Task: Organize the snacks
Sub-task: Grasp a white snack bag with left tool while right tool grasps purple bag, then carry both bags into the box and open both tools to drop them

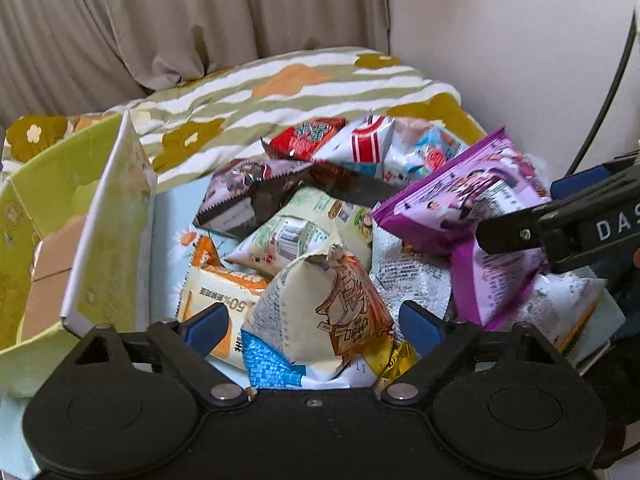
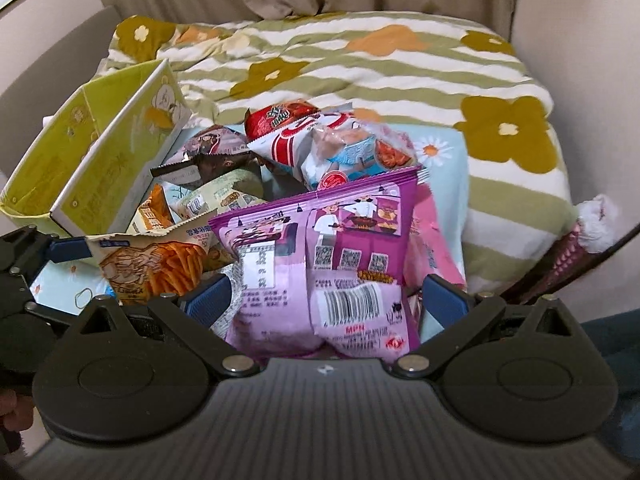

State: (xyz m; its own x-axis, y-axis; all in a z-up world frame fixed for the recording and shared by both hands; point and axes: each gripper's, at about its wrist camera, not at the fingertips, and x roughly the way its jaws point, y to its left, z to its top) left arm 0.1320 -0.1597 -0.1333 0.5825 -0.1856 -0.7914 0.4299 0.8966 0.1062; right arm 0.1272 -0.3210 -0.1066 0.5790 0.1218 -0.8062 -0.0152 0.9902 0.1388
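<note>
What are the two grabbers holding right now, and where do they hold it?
The right gripper has the purple snack bag between its fingers, near the barcode end. The left gripper sits around the beige snack bag, fingers apart, not clearly pinching.

Left gripper (image 1: 316, 326) jaws spread wide; right gripper (image 2: 326, 300) jaws likewise.

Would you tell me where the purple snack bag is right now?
The purple snack bag sits between the right gripper fingers, above the snack pile, right of the green box.
</note>
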